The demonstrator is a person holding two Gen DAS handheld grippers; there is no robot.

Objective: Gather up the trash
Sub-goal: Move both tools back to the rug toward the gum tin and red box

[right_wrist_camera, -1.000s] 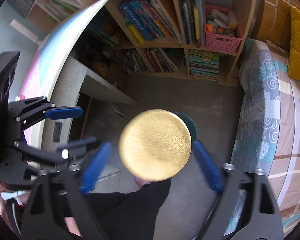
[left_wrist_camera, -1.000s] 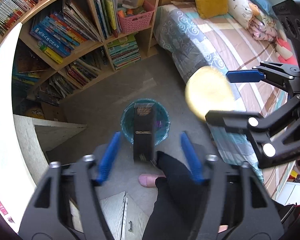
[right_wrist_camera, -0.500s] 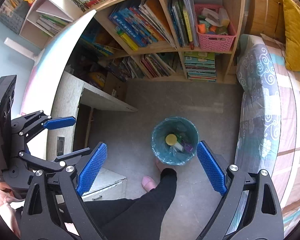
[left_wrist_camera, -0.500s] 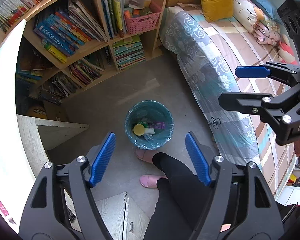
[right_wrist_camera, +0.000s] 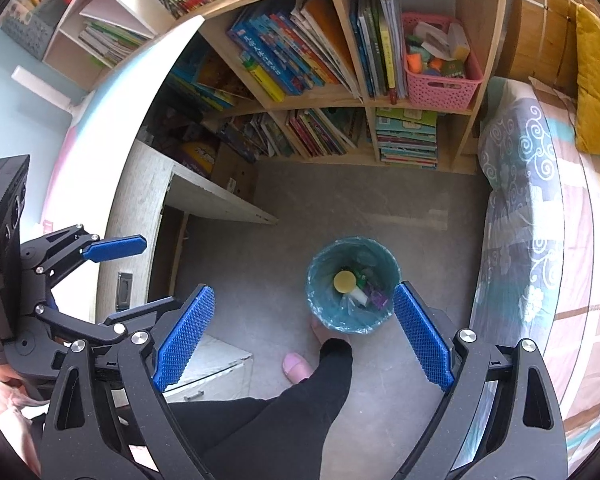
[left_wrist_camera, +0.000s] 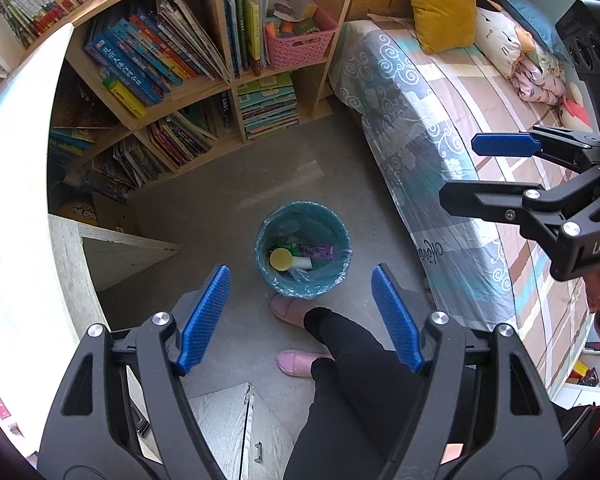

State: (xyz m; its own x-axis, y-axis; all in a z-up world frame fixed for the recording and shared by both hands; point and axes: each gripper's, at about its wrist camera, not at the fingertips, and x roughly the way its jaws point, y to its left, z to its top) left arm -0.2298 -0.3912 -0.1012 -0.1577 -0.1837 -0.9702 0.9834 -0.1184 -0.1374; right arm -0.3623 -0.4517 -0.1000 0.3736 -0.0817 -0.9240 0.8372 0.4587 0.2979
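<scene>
Grey floor (left_wrist_camera: pixel 228 200) — bin (left_wrist_camera: pixel 342 236) contents jumbled, foot half-hidden behind it.

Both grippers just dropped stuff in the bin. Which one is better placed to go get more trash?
Probably the left gripper: it is open and empty, and sits beside the pale desk. The right gripper, open and empty too, hangs nearer the patterned bed.

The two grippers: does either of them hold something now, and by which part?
Nothing is held. The left gripper and the right gripper are both open and empty above the trash bin.
</scene>
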